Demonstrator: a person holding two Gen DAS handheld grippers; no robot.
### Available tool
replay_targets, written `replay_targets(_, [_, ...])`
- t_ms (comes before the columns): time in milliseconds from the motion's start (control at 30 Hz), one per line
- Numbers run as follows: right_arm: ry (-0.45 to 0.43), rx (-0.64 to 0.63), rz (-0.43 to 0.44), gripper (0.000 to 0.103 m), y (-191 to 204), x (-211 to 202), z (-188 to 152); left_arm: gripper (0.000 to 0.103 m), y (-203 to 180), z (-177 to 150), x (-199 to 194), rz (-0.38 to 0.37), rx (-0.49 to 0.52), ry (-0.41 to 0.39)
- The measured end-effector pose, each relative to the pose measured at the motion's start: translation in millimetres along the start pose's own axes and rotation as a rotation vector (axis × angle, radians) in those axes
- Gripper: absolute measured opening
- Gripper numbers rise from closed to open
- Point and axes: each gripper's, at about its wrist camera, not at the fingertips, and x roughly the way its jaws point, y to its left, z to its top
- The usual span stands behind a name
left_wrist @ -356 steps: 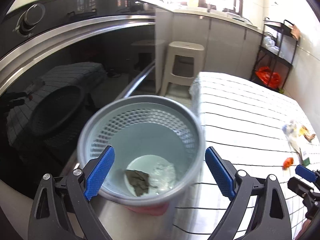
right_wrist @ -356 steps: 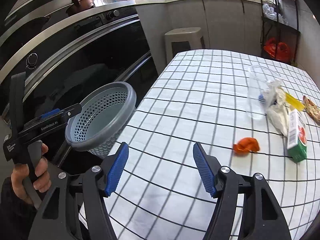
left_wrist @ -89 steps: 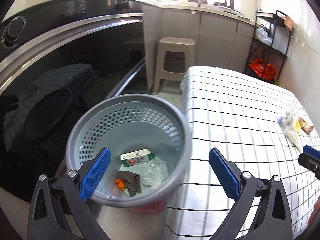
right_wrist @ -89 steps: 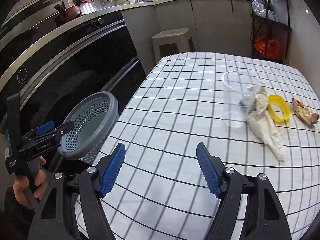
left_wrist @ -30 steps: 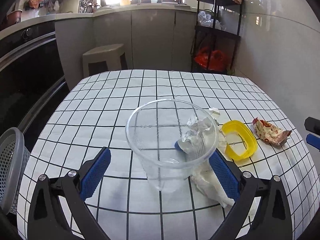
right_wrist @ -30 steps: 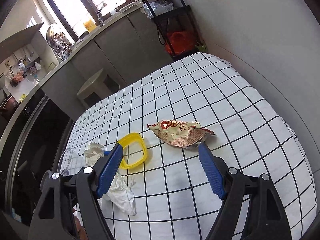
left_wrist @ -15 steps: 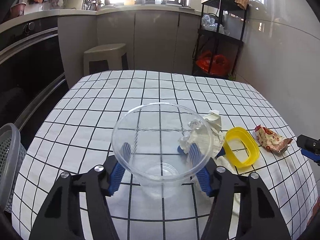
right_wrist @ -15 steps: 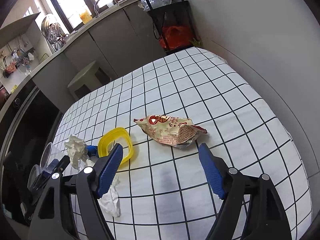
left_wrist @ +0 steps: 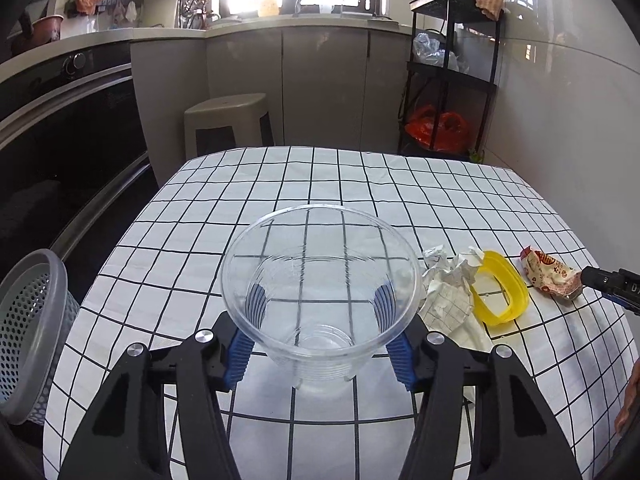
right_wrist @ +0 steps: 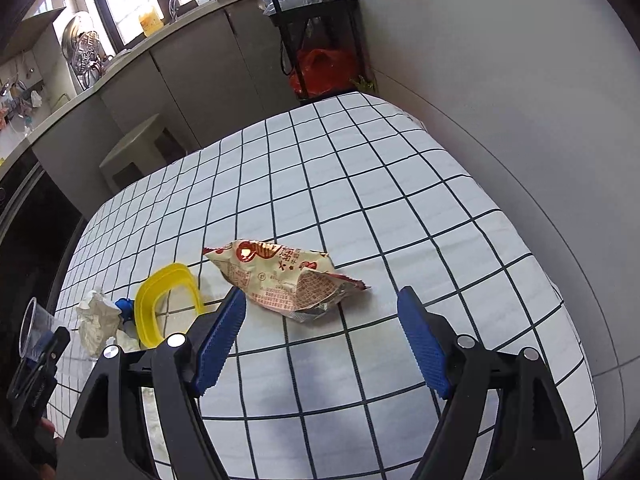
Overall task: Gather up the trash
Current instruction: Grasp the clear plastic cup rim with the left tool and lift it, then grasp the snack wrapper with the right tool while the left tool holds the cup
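At the far left of your left-hand view, a grey perforated basket (left_wrist: 28, 332) stands off the table's edge, beside the dark oven front (left_wrist: 60, 152). The table (left_wrist: 280, 184) wears a white cloth with a black grid. In the middle of that view, your left gripper (left_wrist: 318, 308) is closed on a clear plastic cup (left_wrist: 320, 292): both blue pads (left_wrist: 256, 304) press the cup's lower wall, one on each side, and the cup stands upright with its mouth toward the camera. Just right of the cup lies a crumpled white tissue (left_wrist: 448, 284), touching a yellow plastic ring (left_wrist: 502, 292). Farther right lies a red and cream snack wrapper (left_wrist: 550, 274), with the tip of your other gripper at the frame's edge beside it.

In your right-hand view, the cup (right_wrist: 34, 328) appears small at the far left in the left gripper's grasp. Next come the tissue (right_wrist: 98, 320), a small blue scrap (right_wrist: 125, 306) and the yellow ring (right_wrist: 168, 300). The wrapper (right_wrist: 288, 276) lies flat on the cloth near the centre. Your right gripper (right_wrist: 322, 344) hovers just short of it with its jaws spread wide and nothing between them; the left pad is close to the wrapper's near edge.
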Motion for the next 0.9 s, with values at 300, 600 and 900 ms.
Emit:
replay_targets(300, [0.021, 0.012, -0.038, 0.075, -5.1, 20.5, 5.8, 0.055, -1.1, 0.3, -9.1, 0.001, 0.009, -0.021])
replay_targets(600, [0.036, 0.048, -0.045, 0.063, -11.0, 36.4, 8.8, 0.055, -2.7, -1.8, -12.0, -0.008, 0.018, -0.013])
replay_targets(900, [0.033, 0.002, -0.022, 0.036, 2.8, 34.7, 9.2, 0.055, 4.2, -2.9, -19.2, -0.005, 0.012, -0.002])
